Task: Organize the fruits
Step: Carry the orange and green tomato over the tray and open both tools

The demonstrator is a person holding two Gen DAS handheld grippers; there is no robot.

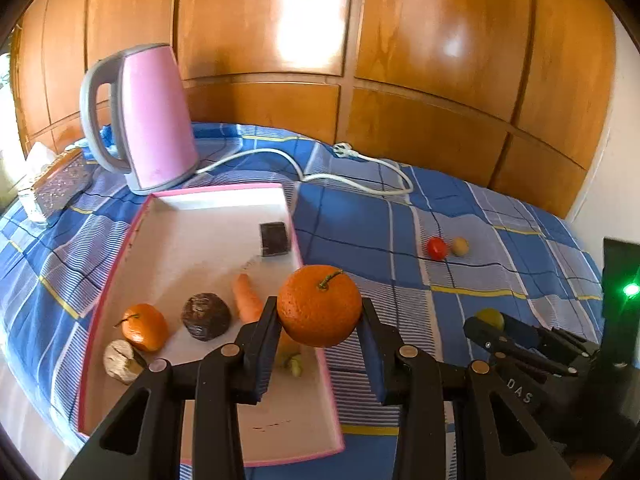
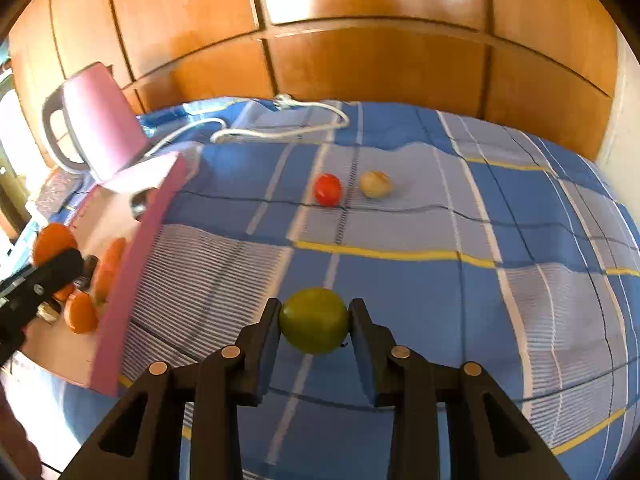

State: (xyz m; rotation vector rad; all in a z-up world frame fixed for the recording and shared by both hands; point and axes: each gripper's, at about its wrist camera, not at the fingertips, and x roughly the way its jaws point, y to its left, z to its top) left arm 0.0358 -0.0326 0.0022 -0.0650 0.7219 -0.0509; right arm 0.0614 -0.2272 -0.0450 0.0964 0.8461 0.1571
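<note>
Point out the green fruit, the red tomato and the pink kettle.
green fruit (image 2: 314, 320), right wrist view, middle of its skin between the fingers.
red tomato (image 2: 328, 189), right wrist view, its centre.
pink kettle (image 1: 158, 120), left wrist view, middle of its body.

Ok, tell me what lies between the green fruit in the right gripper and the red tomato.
Nothing: the right wrist view shows only bare checked cloth between the green fruit and the red tomato.

left gripper (image 1: 320, 312) clamps an orange (image 1: 319, 306) above the tray's (image 1: 132, 236) right edge | tray holds second orange (image 1: 145, 327), carrot (image 1: 247, 298), dark root (image 1: 206, 316) | red tomato (image 1: 436, 248) on checked cloth (image 1: 460, 200) | pink kettle (image 1: 154, 116) behind
</note>
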